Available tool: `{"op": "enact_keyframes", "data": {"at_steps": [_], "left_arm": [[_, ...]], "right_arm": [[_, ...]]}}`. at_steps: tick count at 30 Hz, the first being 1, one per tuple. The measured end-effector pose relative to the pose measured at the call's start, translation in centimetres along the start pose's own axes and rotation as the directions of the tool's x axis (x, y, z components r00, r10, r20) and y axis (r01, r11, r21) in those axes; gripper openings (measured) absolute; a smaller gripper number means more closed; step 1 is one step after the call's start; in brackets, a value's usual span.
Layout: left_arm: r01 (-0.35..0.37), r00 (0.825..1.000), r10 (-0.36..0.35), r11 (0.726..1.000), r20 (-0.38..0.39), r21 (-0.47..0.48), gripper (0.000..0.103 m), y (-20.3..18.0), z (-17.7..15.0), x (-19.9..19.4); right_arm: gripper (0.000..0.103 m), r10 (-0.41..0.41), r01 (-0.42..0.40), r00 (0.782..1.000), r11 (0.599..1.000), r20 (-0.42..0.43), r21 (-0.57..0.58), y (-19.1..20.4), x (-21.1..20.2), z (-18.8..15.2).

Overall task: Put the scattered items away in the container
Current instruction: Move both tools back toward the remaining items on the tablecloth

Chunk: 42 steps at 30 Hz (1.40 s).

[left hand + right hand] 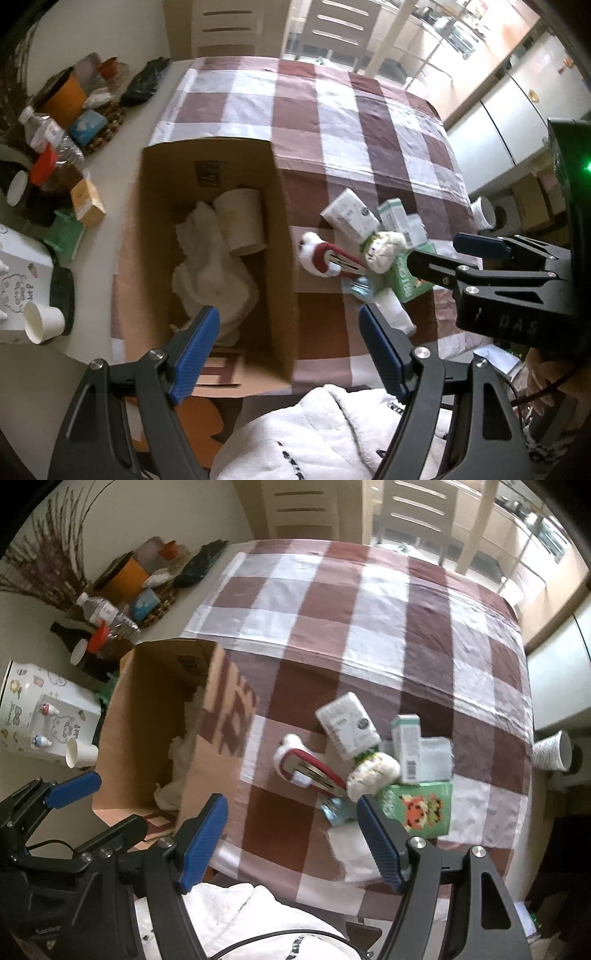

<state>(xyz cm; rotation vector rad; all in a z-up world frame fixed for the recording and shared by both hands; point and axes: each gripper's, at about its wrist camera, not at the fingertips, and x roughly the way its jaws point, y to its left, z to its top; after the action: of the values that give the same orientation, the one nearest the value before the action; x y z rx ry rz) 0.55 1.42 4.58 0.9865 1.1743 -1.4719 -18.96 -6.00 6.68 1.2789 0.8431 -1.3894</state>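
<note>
Desk under a brown-and-white checked cloth, person in a white top at the near edge holding both tools above it.

Cardboard box stands open at the near left of the cloth. Partly filled: a crumpled white cloth lies along its floor, and a paper cup lies on its side at the far end, touching the cloth. Those two count as done.

Left to tidy, all in one heap just right of the box, on the desk:
- green carton with a pixel figure, near right of the heap
- white box, far side, tilted
- pale green-and-white box beside it
- white tissue or wrapper at the near edge
- white stuffed toy in the middle, leaning on the cartons
- red-and-white plush piece with metal clips, left of the heap
- small blue packet, half under the others

Roughly a quarter in, most still out, I'd judge.

Left tongs spread, nothing between them, over the box's near right corner. Right tongs spread too, empty, hovering over the near side of the heap.

Clutter at far left (bottles, cups, basket) looks like background, can't tell if it counts.
</note>
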Motion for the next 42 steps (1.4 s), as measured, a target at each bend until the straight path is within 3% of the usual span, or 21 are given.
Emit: {"op": "enact_keyframes", "data": {"at_steps": [14, 18, 22, 29, 32, 35, 38, 42], "left_arm": [[0.066, 0.997, -0.061, 0.988, -0.04, 0.137, 0.079, -9.2, 0.7, 1.6], [0.143, 0.987, -0.13, 0.978, -0.096, 0.149, 0.079, -11.7, 0.4, 3.0], [0.169, 0.981, -0.148, 0.97, -0.124, 0.175, 0.079, -14.6, -0.1, 4.3], [0.21, 0.977, -0.197, 0.962, -0.087, 0.177, 0.079, -18.7, 0.5, 6.5], [0.197, 0.98, -0.19, 0.972, -0.064, 0.13, 0.079, -18.5, 1.2, 8.0], [0.165, 0.986, -0.164, 0.986, -0.035, 0.014, 0.079, -16.5, 1.9, 9.7], [0.153, 0.988, -0.154, 0.979, -0.003, -0.134, 0.079, -13.8, 2.4, 11.3], [0.101, 0.995, -0.103, 0.971, 0.005, -0.215, 0.079, -11.2, 2.9, 13.4]], "right_arm": [[0.074, -0.017, 0.014, 1.0, 0.986, 0.014, 0.169, -9.0, -1.2, -3.7], [0.074, -0.02, 0.014, 1.0, 0.972, 0.022, 0.235, -12.1, -1.4, -4.8], [0.074, -0.029, 0.026, 1.0, 0.954, 0.005, 0.299, -15.6, -1.0, -6.2], [0.074, -0.051, 0.055, 0.998, 0.934, -0.023, 0.354, -19.9, -0.3, -7.5], [0.074, -0.057, 0.062, 0.998, 0.931, -0.026, 0.359, -21.1, 0.3, -7.5], [0.074, -0.052, 0.06, 0.998, 0.932, -0.032, 0.359, -21.8, 1.2, -7.3], [0.074, -0.042, 0.051, 0.999, 0.94, -0.033, 0.338, -21.9, 2.2, -6.6], [0.074, -0.022, 0.027, 1.0, 0.959, -0.021, 0.282, -21.3, 3.7, -5.1]]}}
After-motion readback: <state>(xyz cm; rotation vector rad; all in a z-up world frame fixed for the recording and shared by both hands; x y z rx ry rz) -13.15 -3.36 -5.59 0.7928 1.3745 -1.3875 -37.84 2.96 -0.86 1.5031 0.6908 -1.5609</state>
